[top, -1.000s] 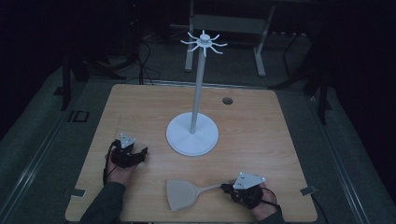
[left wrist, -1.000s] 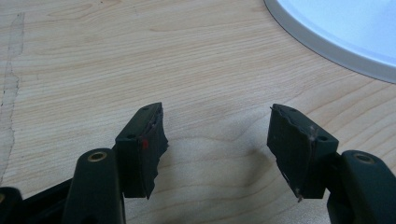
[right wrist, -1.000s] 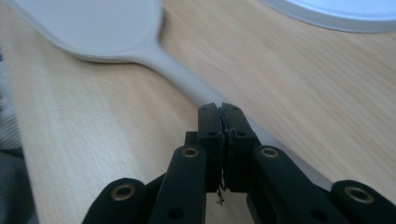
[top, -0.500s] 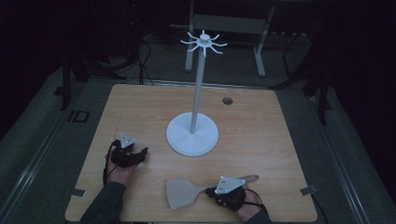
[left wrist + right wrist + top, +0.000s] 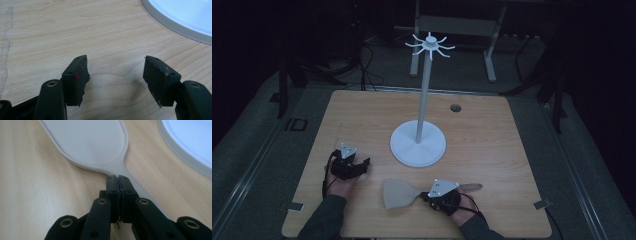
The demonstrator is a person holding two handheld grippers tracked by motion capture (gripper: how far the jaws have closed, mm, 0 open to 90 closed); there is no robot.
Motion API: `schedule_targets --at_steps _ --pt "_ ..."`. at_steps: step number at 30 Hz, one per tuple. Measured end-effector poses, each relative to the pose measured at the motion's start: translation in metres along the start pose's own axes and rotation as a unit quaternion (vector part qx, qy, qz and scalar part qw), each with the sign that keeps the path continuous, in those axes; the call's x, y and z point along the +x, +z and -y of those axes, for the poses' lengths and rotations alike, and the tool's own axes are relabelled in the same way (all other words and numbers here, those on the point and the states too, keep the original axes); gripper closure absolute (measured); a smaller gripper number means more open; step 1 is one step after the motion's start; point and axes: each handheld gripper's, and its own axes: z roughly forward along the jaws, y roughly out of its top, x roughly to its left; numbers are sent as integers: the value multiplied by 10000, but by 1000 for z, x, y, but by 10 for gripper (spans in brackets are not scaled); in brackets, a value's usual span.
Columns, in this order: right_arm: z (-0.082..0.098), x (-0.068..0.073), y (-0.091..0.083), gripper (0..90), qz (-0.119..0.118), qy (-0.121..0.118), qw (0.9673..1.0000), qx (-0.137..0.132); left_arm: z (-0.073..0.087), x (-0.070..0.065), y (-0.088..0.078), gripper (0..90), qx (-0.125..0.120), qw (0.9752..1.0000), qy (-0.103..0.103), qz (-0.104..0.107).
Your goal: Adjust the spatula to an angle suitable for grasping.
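High view: one spatula [image 5: 399, 193] is being kept flat on the near edge of the bench [image 5: 492, 130], blade toward the left, its wooden handle end poking out past the right gripper [image 5: 439, 196], which is being held over the handle's neck. One white stand [image 5: 418, 142] with a ring of hooks at its top is being left upright on its round base at mid-bench, likely as the place where the spatula is to be hung. The left gripper [image 5: 354, 167] is being rested on the bench well apart from the spatula, just beside the stand's base, probably parked until it is needed. Two grippers and two forearms are being counted. Left gripper view: the jaws are being held wide apart with nothing between them, bare wood below and the rim of the stand's base [image 5: 175, 25] at upper right. Right gripper view: the jaws are being shown pressed together, tip to tip, right above the neck of the spatula [image 5: 92, 142]; nothing appears to be caught between the pads, so the spatula is judged to be lying free on the bench, not gripped.
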Motion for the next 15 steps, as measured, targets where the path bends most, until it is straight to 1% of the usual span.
schedule_targets --at_steps 3,6,7,10,12,15 --pt "-10 -4 10 877 1 -11 10000 4 0 0 0 369 1 10000 3 3" --pt "-13 -5 13 877 -4 18 10000 -11 0 0 0 369 -9 10000 -7 18" --pt "-20 -9 21 877 -22 30 10000 -23 0 1 0 369 -8 10000 -6 22" --pt "-25 -13 29 882 -33 88 9999 -42 0 1 0 369 -10 10000 -8 24" --pt "-28 -17 32 875 -49 149 9999 -43 0 1 0 370 -17 10000 -16 33" --pt "-28 -17 29 851 -12 137 9999 -52 0 1 0 369 -19 10000 -18 37"
